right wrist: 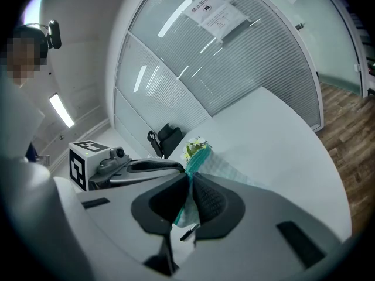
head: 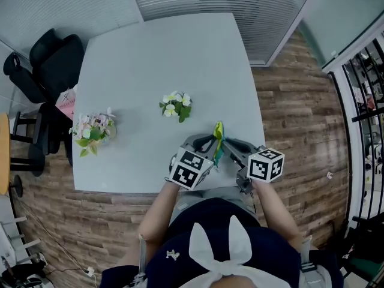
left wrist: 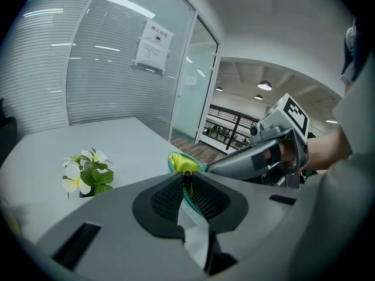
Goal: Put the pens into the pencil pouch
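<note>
- pencil pouch point(head: 218, 138) at the table's point(head: 168, 53) near edge, toward the right corner, standing on edge
- left gripper point(head: 210, 144) clenched on one side of it, right gripper point(head: 228, 145) clenched on the other, likely to keep the mouth up for filling
- pouch: teal fabric, yellow lining, limp

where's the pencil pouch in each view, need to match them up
head view: pencil pouch at the table edge, lower centre
left gripper view: pencil pouch at centre, pinched in the jaws, yellow top
right gripper view: pencil pouch at centre, teal edge in the jaws
shared landmark: white flowers
</note>
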Available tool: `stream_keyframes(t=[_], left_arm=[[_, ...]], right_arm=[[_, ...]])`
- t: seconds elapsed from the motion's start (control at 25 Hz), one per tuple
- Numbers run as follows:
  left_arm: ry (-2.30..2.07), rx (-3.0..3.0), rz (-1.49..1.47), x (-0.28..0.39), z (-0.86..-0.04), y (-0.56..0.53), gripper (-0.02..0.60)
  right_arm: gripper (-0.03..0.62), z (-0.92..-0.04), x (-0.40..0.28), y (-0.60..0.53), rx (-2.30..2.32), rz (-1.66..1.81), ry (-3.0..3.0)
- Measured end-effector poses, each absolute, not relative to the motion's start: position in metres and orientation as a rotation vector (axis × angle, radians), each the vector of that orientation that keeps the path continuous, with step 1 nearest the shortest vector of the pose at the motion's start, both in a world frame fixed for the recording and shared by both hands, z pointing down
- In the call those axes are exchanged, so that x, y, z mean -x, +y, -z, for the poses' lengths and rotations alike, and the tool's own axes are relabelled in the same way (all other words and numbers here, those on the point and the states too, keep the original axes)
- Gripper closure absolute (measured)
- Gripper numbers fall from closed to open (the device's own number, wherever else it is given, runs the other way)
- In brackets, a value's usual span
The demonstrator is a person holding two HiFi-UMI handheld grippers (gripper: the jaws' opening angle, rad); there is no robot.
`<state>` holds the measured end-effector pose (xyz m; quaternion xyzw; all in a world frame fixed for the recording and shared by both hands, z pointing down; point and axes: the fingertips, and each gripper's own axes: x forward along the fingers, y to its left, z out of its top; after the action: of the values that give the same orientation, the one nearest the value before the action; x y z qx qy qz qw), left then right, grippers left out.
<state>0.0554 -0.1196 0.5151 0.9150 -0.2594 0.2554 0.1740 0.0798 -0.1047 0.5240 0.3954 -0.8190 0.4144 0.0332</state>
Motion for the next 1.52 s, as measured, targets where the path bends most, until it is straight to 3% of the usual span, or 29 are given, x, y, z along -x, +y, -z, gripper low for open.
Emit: stream_keyframes(t=[0.92,1.52], left_arm=[[-0.799,-2.515,-0.661,-0.031,-0.515,-0.122,0.495],[-0.902,-2.397,-0.741,0.018,-0.544,-0.102,0.429]], right_arm=[[0.556,-0.527,-0.082,-0.106,-1.255,-1.267,-2.498],[0.557,-0.530,-0.082,-0.107,-1.299,-1.275,-2.475]])
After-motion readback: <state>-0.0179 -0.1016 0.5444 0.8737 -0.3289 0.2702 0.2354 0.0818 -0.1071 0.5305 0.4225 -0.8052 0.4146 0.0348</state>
